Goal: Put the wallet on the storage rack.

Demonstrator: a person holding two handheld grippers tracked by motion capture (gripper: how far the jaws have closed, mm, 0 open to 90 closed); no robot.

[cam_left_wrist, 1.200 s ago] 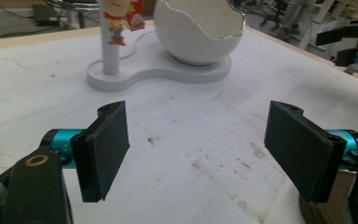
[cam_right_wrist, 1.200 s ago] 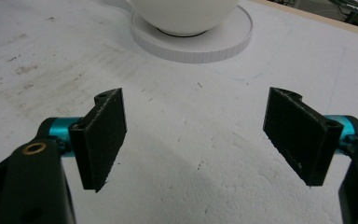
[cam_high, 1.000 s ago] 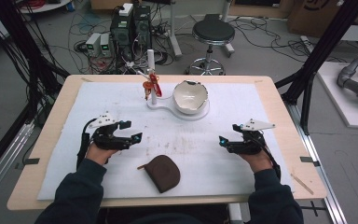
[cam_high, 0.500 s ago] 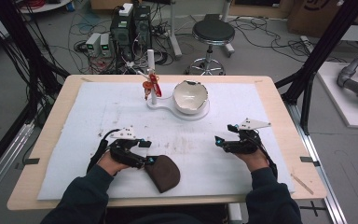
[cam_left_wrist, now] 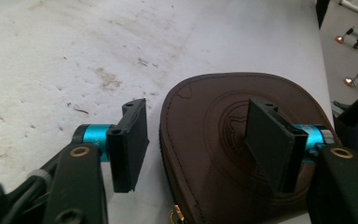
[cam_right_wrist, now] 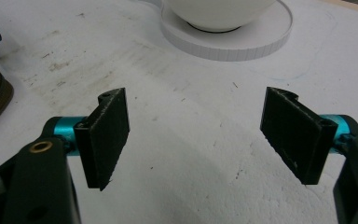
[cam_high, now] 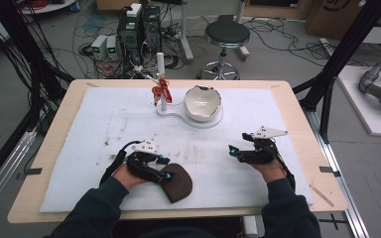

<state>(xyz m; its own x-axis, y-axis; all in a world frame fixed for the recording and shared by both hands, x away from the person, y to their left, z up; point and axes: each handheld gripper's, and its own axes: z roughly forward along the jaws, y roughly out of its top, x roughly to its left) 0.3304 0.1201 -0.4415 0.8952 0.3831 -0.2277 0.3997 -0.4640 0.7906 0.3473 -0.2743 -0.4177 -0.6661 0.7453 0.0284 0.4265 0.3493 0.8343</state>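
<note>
A: How does the left gripper [cam_left_wrist: 193,149] stand?

B: Its jaws have just been closing and sit half spread over the near-left edge of the brown leather pouch [cam_left_wrist: 223,140]. One pad hangs over the white mat [cam_high: 129,114], the other over the pouch's embossed top; neither presses on it.

A: And the pouch?

B: Flat on the mat at the table's near edge, left of centre.

A: The right gripper [cam_right_wrist: 196,135]?

B: Spread wide over bare mat, holding nothing, with the white bowl [cam_high: 203,101] on its stand beyond.
</note>
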